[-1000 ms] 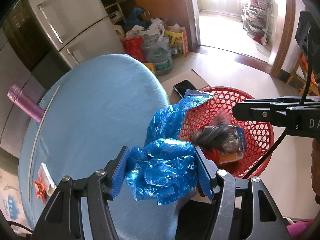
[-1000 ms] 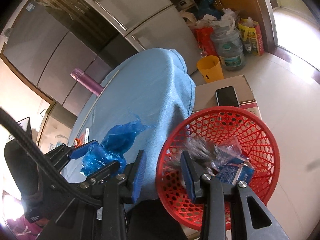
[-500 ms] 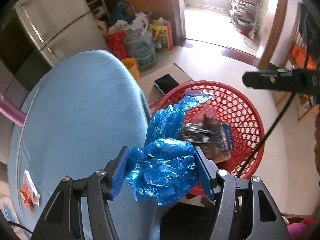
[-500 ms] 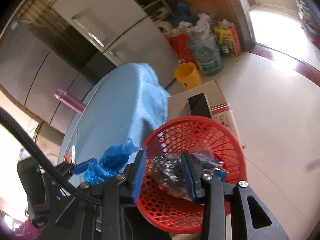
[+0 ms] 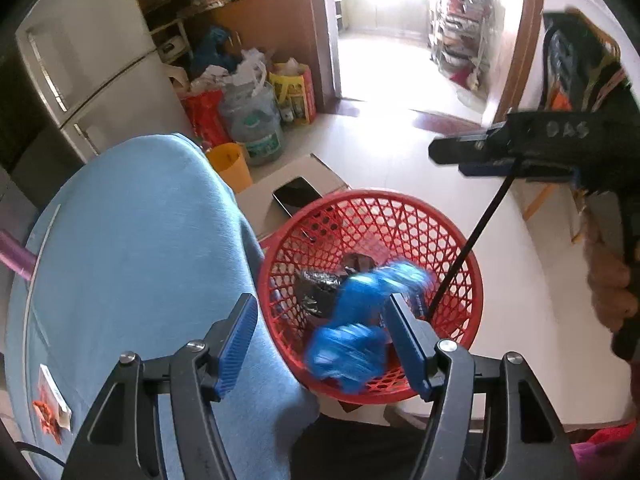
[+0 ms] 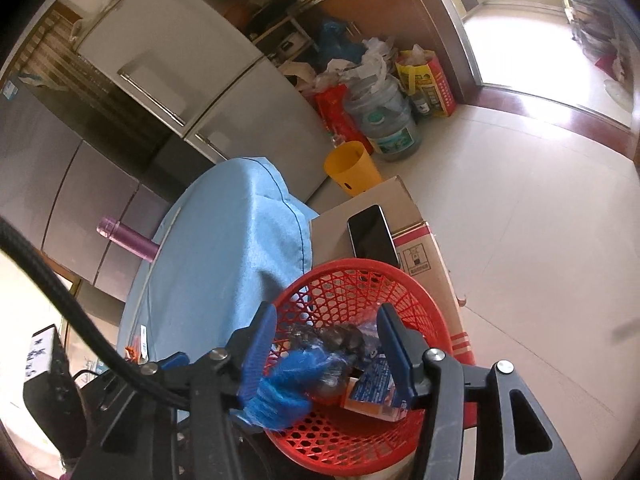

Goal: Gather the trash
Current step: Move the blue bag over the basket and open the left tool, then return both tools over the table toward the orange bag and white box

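A crumpled blue plastic bag (image 5: 360, 320) is blurred, free of my fingers, inside the red mesh basket (image 5: 472, 280). My left gripper (image 5: 320, 340) is open and empty above the basket's near rim. The basket also holds dark crumpled plastic (image 5: 320, 292). In the right wrist view the blue bag (image 6: 288, 384) lies in the basket (image 6: 432, 308) beside an orange and blue carton (image 6: 372, 392). My right gripper (image 6: 324, 354) is open and empty, held above the basket; it shows at the right of the left wrist view (image 5: 460, 156).
A round table under a light blue cloth (image 5: 132, 260) stands left of the basket, with a small paper packet (image 5: 52, 404) near its edge and a purple bottle (image 6: 128, 240). The basket sits on a cardboard box (image 6: 420, 232) with a black phone (image 6: 372, 236). A yellow bin (image 6: 352, 168) stands behind.
My left gripper opened and let go of the blue bag, which dropped into the red basket. My right gripper rose away from the basket.
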Motion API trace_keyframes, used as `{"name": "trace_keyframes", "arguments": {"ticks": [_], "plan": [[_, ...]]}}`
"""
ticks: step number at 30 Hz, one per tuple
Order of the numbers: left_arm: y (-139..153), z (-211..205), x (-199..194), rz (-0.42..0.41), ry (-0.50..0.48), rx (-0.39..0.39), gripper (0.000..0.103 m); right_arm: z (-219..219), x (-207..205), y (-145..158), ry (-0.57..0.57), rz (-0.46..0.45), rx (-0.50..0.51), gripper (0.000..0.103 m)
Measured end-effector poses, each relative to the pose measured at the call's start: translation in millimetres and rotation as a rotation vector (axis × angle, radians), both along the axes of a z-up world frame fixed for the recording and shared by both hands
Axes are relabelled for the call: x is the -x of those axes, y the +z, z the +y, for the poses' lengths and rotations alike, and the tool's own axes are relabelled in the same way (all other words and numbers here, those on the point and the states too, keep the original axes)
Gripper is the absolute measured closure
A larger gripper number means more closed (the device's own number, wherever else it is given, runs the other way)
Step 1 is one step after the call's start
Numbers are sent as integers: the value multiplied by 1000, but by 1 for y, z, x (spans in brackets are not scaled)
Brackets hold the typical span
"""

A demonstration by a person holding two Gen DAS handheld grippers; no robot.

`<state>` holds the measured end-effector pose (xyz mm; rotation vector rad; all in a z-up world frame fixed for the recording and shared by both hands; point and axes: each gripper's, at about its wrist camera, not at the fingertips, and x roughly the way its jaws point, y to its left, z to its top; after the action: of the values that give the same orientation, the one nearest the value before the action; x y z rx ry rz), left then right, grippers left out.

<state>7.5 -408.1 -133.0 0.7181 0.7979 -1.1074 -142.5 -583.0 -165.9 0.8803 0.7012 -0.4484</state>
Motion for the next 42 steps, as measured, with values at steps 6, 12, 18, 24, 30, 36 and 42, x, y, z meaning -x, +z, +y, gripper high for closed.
{"name": "trace_keyframes", "arguments": {"ticks": [6, 12, 18, 24, 30, 36, 42], "plan": [[21, 38, -14, -15, 76, 72, 32, 22, -26, 5, 72, 14, 15, 47], [26, 113, -40, -45, 250, 101, 31, 49, -56, 9, 156, 26, 29, 47], [9, 208, -73, -36, 516, 59, 30, 77, -88, 9, 241, 38, 31, 47], [-6, 292, -106, -33, 782, 35, 30, 114, -123, 11, 349, 42, 39, 47], [-2, 341, -132, -20, 940, 88, 30, 164, -164, 20, 483, 43, 63, 47], [-8, 365, -140, -7, 996, 89, 30, 219, -210, 26, 635, 49, 98, 47], [-18, 391, -141, 16, 1045, 96, 30, 281, -274, 18, 789, 75, 132, 47]]}}
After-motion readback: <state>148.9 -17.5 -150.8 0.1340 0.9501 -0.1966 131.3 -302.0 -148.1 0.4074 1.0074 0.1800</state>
